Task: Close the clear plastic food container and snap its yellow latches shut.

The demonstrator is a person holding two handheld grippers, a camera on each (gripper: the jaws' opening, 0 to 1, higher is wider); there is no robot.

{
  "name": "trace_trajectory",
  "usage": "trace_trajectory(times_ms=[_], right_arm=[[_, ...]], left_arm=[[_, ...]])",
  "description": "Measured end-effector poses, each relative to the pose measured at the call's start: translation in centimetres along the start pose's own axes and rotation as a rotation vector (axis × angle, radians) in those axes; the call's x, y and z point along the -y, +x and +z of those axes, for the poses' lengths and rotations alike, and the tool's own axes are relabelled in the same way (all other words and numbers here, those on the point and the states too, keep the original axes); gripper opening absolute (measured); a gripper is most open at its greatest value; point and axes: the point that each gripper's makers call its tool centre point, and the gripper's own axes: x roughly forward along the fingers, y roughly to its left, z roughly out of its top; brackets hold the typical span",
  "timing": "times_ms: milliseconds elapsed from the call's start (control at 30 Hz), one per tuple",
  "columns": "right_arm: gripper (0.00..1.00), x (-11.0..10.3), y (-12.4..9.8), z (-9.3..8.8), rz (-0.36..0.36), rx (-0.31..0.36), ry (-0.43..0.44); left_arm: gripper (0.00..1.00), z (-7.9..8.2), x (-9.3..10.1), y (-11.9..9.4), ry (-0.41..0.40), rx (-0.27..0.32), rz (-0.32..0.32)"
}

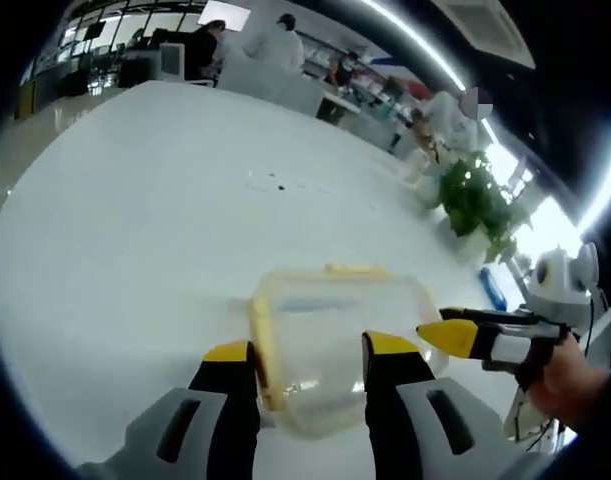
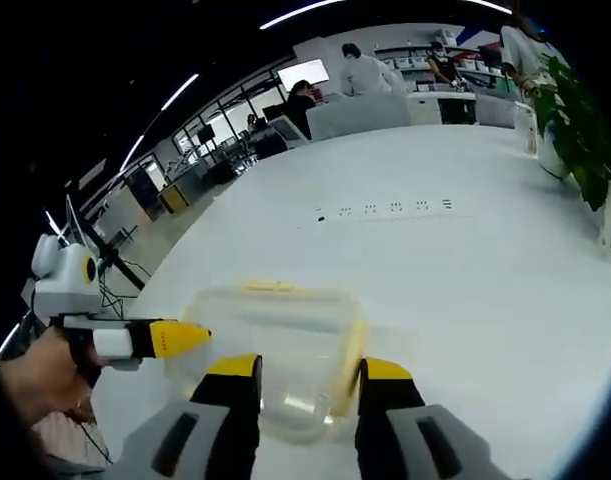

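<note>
In the left gripper view, the left gripper (image 1: 310, 362) has its yellow-tipped fingers (image 1: 230, 355) spread wide on either side of the near end of the clear plastic food container (image 1: 335, 350). They're not visibly pinching it, and whether the tips actually touch the plastic is hard to call. The container sits on the white desk (image 1: 135, 220) with its lid on top. One yellow latch (image 1: 263, 350) runs down its left edge just beside the left finger, and another yellow latch (image 1: 355, 269) shows at the far edge. The right gripper (image 1: 455, 336) comes in from the right, its yellow tips close together and right against the container's right side; nothing visibly between them.

The right gripper view flips it around: the right gripper (image 2: 307, 372) has its own fingers apart, with the container (image 2: 275, 350) between and just past them, a latch (image 2: 353, 360) near the right finger. Here the left gripper (image 2: 180, 337) pokes in from the left, held by a hand (image 2: 35, 375).

Farther back, the left gripper view picks up a potted plant (image 1: 477, 200) by the desk's edge, and the right gripper view shows a row of small marks (image 2: 385, 208) on the desk. People stand around workstations way in the background.
</note>
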Motion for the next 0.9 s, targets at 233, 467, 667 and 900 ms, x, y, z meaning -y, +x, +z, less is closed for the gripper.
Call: trace_trajectory(times_ms=[233,467,667,900], right_arm=[[0.34,-0.8,1.0,0.6,0.018,-0.015,-0.002],[0.34,-1.0,1.3,0.7,0.016,-0.016,0.0],[0.35,-1.1,1.5,0.9,0.019,-0.021,0.002],[0.54,-0.3,1.3,1.0,-0.012,0.01,-0.027]], left_arm=[[0.39,1.3,-1.4,0.1,0.01,-0.015,-0.009],[0.4,1.5,-1.8,0.1,0.011,-0.03,-0.013],[0.46,1.4,-1.6,0.2,0.034,-0.021,0.006],[0.5,1.2,-1.9,-0.3,0.041,0.011,0.025]])
